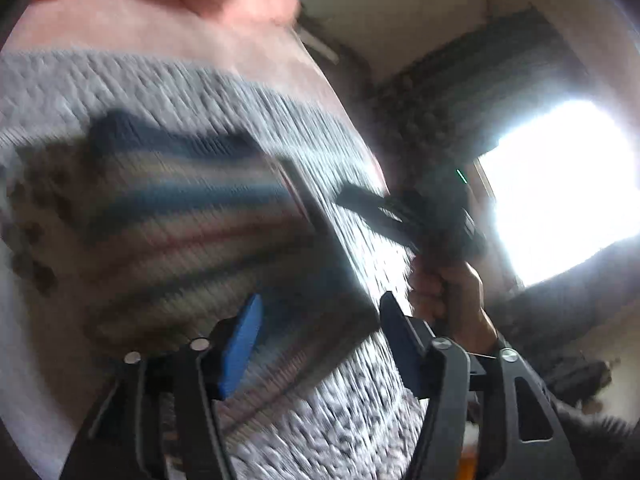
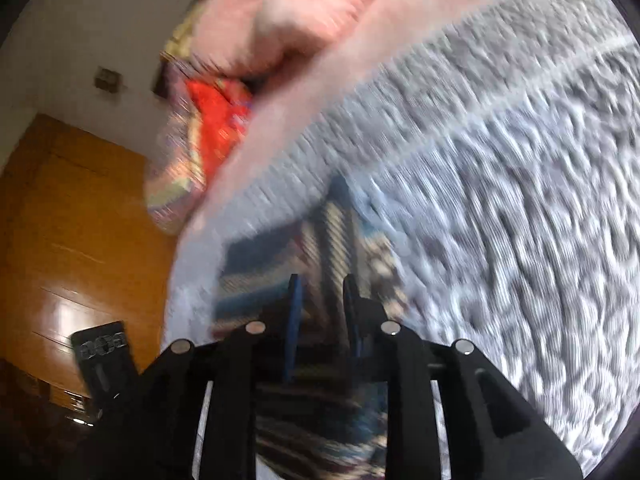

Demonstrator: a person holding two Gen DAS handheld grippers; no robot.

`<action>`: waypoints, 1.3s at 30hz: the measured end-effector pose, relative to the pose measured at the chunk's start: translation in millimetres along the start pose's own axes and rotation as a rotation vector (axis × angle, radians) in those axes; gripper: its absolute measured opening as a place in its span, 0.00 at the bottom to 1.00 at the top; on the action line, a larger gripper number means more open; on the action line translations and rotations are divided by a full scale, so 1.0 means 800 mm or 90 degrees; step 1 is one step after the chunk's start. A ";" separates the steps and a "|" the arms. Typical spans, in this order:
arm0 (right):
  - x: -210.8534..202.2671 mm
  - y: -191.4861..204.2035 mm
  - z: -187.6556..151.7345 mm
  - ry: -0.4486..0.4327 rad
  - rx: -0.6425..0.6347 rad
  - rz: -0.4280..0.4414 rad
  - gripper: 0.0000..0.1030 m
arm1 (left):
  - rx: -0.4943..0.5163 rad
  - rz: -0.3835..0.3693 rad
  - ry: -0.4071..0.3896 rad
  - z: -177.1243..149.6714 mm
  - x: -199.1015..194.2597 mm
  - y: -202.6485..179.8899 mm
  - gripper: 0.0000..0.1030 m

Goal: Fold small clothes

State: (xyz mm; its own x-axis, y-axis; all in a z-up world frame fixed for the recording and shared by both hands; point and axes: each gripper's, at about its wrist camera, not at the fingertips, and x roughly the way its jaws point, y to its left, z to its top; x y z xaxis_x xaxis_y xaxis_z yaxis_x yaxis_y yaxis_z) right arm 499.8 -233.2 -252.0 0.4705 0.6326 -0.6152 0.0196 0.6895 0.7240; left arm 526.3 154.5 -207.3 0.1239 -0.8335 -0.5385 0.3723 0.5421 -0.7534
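Currently: striped garment (image 1: 188, 216), lying on grey textured bed cover (image 1: 248, 104), centre-left of the left wrist view; blurred. Left hand-held gripper (image 1: 320, 320), jaws spread wide, empty, lower centre above the garment's edge. Right hand-held gripper (image 2: 320, 300), lower centre of its view, jaws narrowed around the striped fabric; actual contact unclear through blur. Pink blanket (image 2: 320, 4), top of frame.
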 end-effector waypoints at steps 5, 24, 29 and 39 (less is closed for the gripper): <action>0.076 0.010 0.016 0.125 -0.006 -0.010 0.21 | -0.044 0.041 0.020 0.036 0.019 0.045 0.62; 0.051 -0.007 -0.035 0.157 -0.068 -0.126 0.00 | 0.037 0.106 0.047 -0.046 0.042 0.021 0.53; 0.007 0.037 -0.060 0.132 -0.084 -0.035 0.07 | 0.050 0.102 0.030 -0.047 0.041 -0.001 0.67; -0.012 -0.020 -0.072 0.153 -0.030 -0.057 0.06 | -0.021 0.090 -0.005 -0.079 -0.040 -0.009 0.84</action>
State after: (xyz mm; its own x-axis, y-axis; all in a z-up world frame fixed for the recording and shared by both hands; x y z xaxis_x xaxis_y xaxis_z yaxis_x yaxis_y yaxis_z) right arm 444.2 -230.0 -275.7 0.2458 0.6303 -0.7364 0.0074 0.7585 0.6516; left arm 461.7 183.7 -208.3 0.1807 -0.7497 -0.6366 0.3205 0.6568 -0.6825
